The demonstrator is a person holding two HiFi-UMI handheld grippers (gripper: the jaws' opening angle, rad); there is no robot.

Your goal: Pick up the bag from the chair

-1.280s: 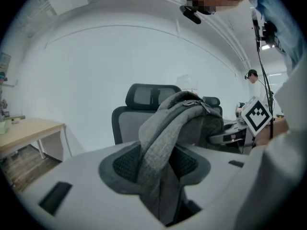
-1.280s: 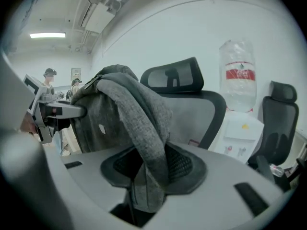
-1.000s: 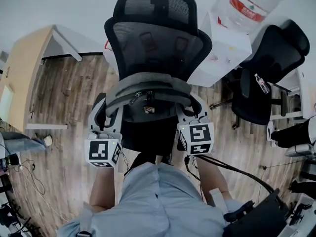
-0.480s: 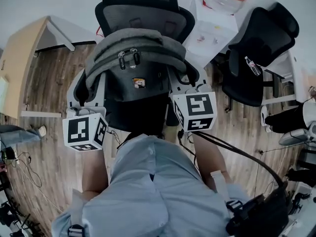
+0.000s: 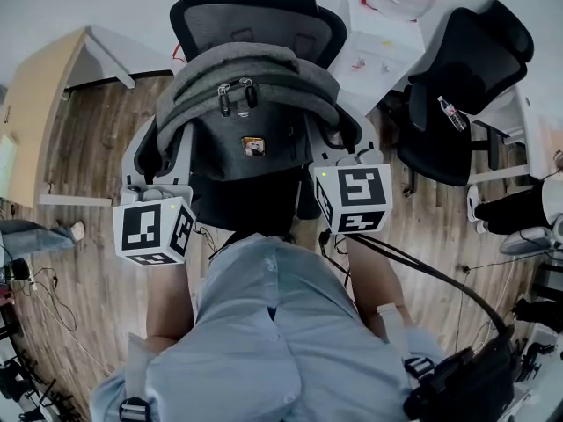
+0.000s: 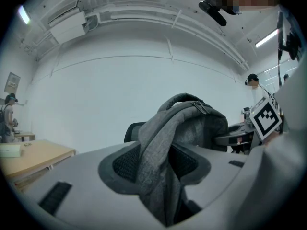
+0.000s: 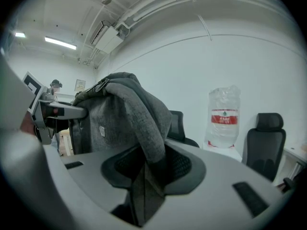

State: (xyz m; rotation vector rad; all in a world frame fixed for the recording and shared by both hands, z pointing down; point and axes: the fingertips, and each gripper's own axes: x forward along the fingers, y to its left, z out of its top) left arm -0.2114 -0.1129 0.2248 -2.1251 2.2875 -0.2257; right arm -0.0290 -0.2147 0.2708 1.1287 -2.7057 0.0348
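Observation:
A grey backpack [image 5: 251,104] hangs lifted in front of the backrest of the black mesh office chair [image 5: 251,11], its zip pulls on top. My left gripper [image 5: 149,161] is shut on the bag's left side. My right gripper [image 5: 339,143] is shut on its right side. In the left gripper view the grey fabric [image 6: 192,123] runs down between the jaws of the left gripper [image 6: 160,169]. In the right gripper view a fold of the bag [image 7: 120,109] is pinched between the jaws of the right gripper [image 7: 151,169]. The chair seat is hidden beneath the bag.
A white water dispenser [image 5: 387,42] with its bottle [image 7: 223,116] stands right of the chair. A second black chair [image 5: 462,69] is farther right. A wooden desk [image 5: 35,121] is at the left. Cables lie on the wood floor [image 5: 79,306].
Both grippers have raised the bag from the chair seat up to backrest height. In the last half second it only shifted slightly.

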